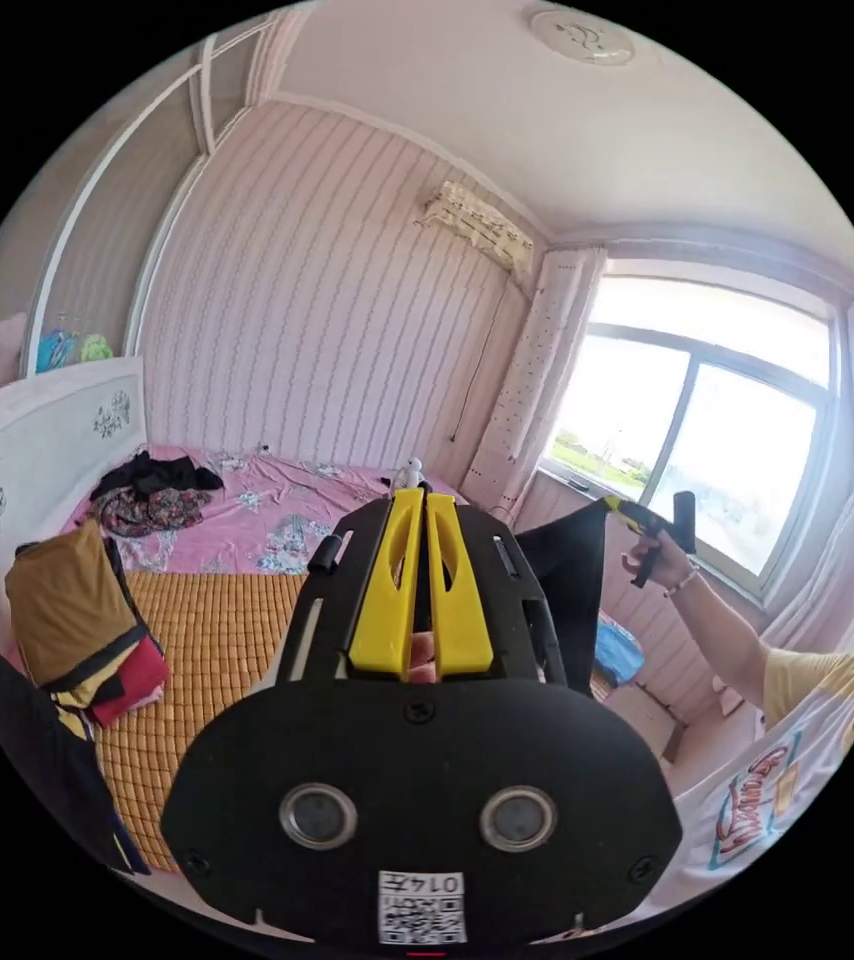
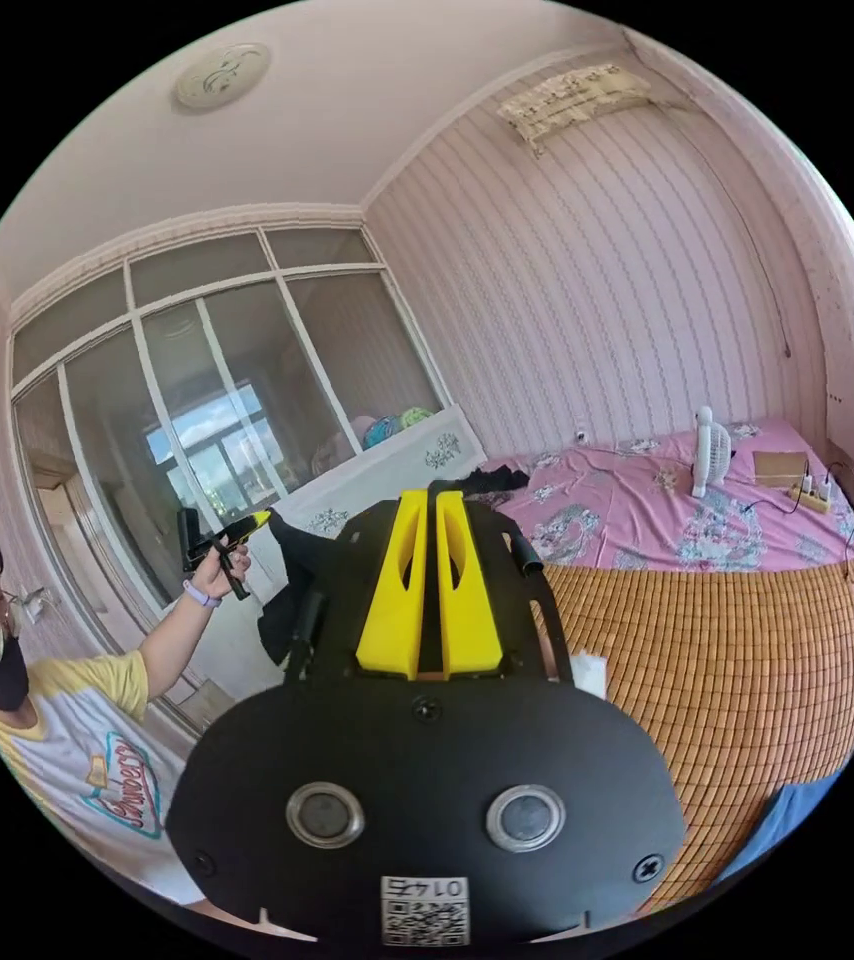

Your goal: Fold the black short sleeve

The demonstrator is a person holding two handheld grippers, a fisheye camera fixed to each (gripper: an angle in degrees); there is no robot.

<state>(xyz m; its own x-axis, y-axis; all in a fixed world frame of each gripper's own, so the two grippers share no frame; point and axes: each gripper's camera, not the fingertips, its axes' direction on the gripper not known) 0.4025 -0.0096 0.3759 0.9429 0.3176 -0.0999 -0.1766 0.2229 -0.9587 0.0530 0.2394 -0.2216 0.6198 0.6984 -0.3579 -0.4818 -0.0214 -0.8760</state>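
Black short sleeve (image 1: pixel 562 590) hangs in the air above the bed's near edge, stretched between the two grippers and clear of the woven mat (image 1: pixel 212 640). In the left gripper view, the left gripper (image 1: pixel 421 520) has its yellow jaws drawn close with only a thin slit between them; dark cloth sits behind them, but whether both jaws bite on it I cannot tell. Off to the window side of the bed, the right gripper (image 1: pixel 637 515) is held up in the person's hand (image 1: pixel 662 560), and one upper corner of the garment runs up to its tip. In the right gripper view, the right gripper's own jaws stand narrow in the same way, and the left gripper (image 2: pixel 242 525) shows far off in the other hand (image 2: pixel 219 565), a corner of black cloth at its tip.

On the bed, the mat lies mostly bare on the side nearest the grippers. A stack of folded clothes (image 1: pixel 82 630) sits at the mat's edge by the headboard (image 1: pixel 27 450), and a dark heap of clothes (image 1: pixel 152 490) lies on the pink sheet (image 1: pixel 267 520) beyond the mat. A small white fan (image 2: pixel 707 450) stands on that sheet near the wall.
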